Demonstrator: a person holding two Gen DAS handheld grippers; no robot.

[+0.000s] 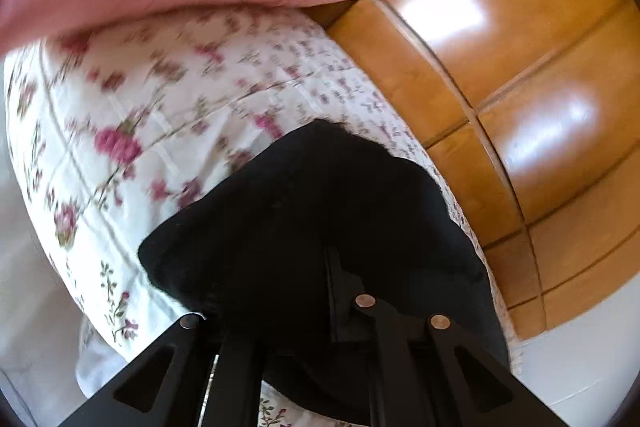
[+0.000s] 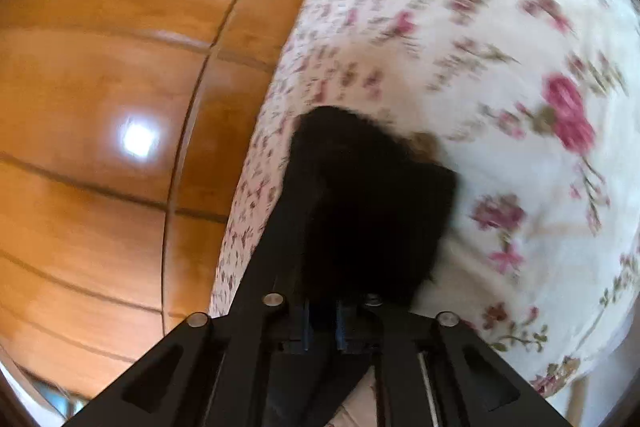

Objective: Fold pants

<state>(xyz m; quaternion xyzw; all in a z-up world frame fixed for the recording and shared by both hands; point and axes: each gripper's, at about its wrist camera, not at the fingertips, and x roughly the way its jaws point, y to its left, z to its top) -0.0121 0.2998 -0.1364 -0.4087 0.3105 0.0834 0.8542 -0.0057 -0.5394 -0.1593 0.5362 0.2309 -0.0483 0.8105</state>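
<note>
Black pants (image 1: 320, 227) hang bunched from both our claws, the left claw (image 1: 316, 307) and right claw (image 2: 352, 247) each clenched on fabric above the floral bedspread (image 1: 160, 107). We judge a fold is mid-carry; next we must lower the cloth flat toward twelve o'clock, edges aligned.

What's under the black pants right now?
The black pants hang or lie over the floral bedspread, which shows all around them. Whatever lies directly beneath is covered, as are both grippers' fingertips, buried in the dark cloth.
</note>
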